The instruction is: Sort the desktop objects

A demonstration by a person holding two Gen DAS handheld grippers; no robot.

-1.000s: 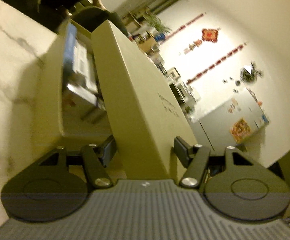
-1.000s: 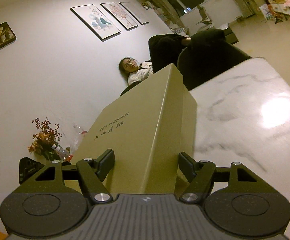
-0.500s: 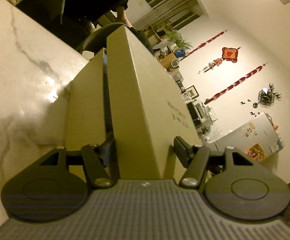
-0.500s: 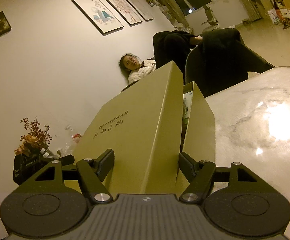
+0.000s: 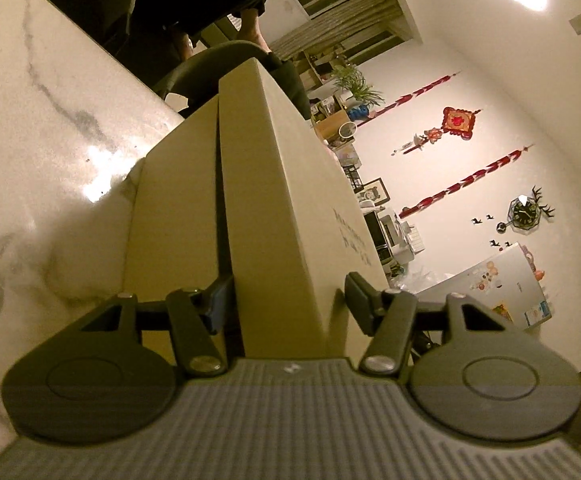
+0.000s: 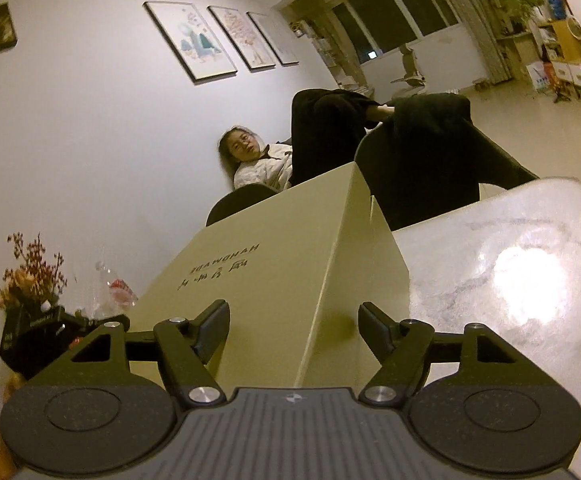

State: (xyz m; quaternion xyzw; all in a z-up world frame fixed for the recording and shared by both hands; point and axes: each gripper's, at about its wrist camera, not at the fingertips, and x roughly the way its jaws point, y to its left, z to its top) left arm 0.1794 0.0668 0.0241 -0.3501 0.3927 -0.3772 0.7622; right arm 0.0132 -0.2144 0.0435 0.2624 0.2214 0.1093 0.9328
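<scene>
A beige cardboard box lid (image 5: 274, 208) with printed lettering on top lies almost down on its matching base (image 5: 174, 216), and only a thin dark slit shows between them. My left gripper (image 5: 286, 296) is shut on the lid's near edge with its jaws closing; one finger sits in the slit and the other on the lid's top. From the opposite side, my right gripper (image 6: 290, 324) is shut on the lid (image 6: 250, 280), straddling its corner ridge beside the base wall (image 6: 386, 248). The box's contents are hidden.
The box stands on a white marble table (image 5: 30, 140) whose bare top (image 6: 510, 280) reflects a lamp. A person (image 6: 258, 164) sits in a dark chair (image 6: 430, 168) just beyond the table. Dried flowers (image 6: 30, 276), a plastic bottle (image 6: 110, 284) and a black device (image 6: 34, 332) are left of the box.
The lid has come down over the base. The wide gap that showed a blue package inside has narrowed to a slit. Both grippers moved with the lid.
</scene>
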